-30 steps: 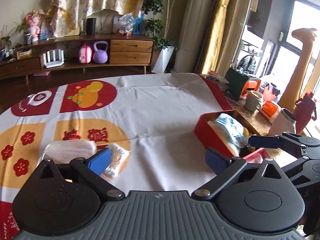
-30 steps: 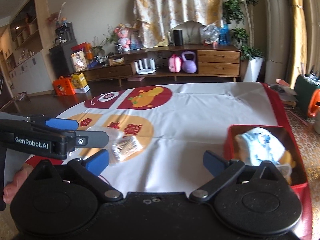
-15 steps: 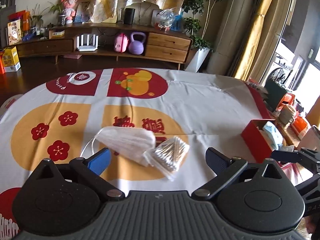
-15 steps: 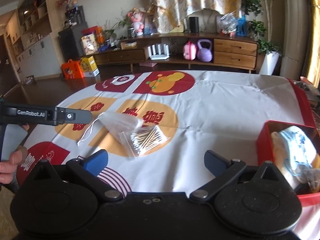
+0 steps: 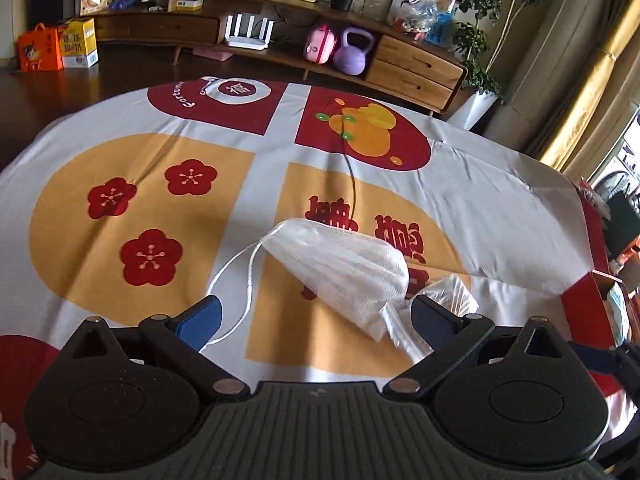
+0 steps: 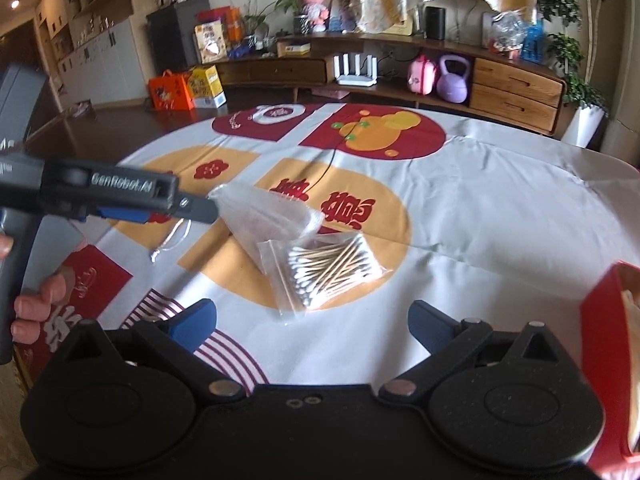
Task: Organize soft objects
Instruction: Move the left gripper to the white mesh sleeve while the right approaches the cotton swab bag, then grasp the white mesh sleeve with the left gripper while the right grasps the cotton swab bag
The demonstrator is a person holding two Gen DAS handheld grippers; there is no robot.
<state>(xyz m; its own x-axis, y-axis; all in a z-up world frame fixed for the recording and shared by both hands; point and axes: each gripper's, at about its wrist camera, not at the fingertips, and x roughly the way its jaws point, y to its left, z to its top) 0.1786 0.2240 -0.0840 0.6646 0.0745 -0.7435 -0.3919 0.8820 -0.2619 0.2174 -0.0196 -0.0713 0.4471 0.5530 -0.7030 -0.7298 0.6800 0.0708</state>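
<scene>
A white face mask (image 5: pixel 344 268) lies on the tablecloth with its ear loop (image 5: pixel 240 280) trailing left. My left gripper (image 5: pixel 316 320) is open, just short of the mask, its fingers either side of it. A clear bag of cotton swabs (image 6: pixel 328 268) lies against the mask (image 6: pixel 268 216) in the right wrist view. My right gripper (image 6: pixel 312 320) is open and empty, near the swab bag. The left gripper (image 6: pixel 192 208) shows there beside the mask. A red box (image 6: pixel 600 312) holding soft items sits at the right; it also shows in the left wrist view (image 5: pixel 588 304).
The round table carries a white, red and yellow cloth (image 5: pixel 500 208). A wooden sideboard (image 5: pixel 416 64) with a purple kettlebell (image 5: pixel 354 52) stands beyond the table. Gift boxes (image 6: pixel 188 88) sit on the floor at the left.
Both grippers swung left, away from the red box. The left gripper has closed in on the mask; the right gripper has come nearer the swab bag. Both stayed open.
</scene>
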